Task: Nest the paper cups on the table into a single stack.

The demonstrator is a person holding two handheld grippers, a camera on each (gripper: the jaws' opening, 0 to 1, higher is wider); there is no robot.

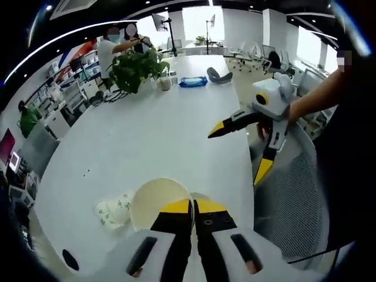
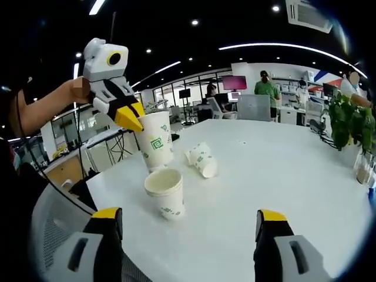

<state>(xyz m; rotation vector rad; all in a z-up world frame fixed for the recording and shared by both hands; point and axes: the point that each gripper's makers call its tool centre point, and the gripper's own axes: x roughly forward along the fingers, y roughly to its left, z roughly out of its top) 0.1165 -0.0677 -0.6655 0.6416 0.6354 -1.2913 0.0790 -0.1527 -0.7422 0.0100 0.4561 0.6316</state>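
Observation:
My left gripper (image 1: 192, 207) is shut on the rim of a white paper cup (image 1: 154, 202) with green print, whose open mouth I see from above. In the right gripper view that left gripper (image 2: 128, 116) holds the same cup (image 2: 156, 141) upright, above the white table (image 2: 282, 170). Another cup (image 2: 165, 192) stands upright on the table just below and in front of it. Two more cups (image 2: 201, 160) lie on their sides behind; they appear as lying cups (image 1: 114, 212) in the left gripper view. My right gripper (image 2: 189, 216) is open and apart from the standing cup; seen from the left, the right gripper (image 1: 241, 150) hovers at the table's edge.
A potted plant (image 1: 138, 67) and a blue object (image 1: 192, 82) sit at the far end of the table (image 1: 147, 135). A grey mesh chair (image 1: 294, 200) stands by the near edge. People and desks are in the background. The plant (image 2: 349, 123) is at the right.

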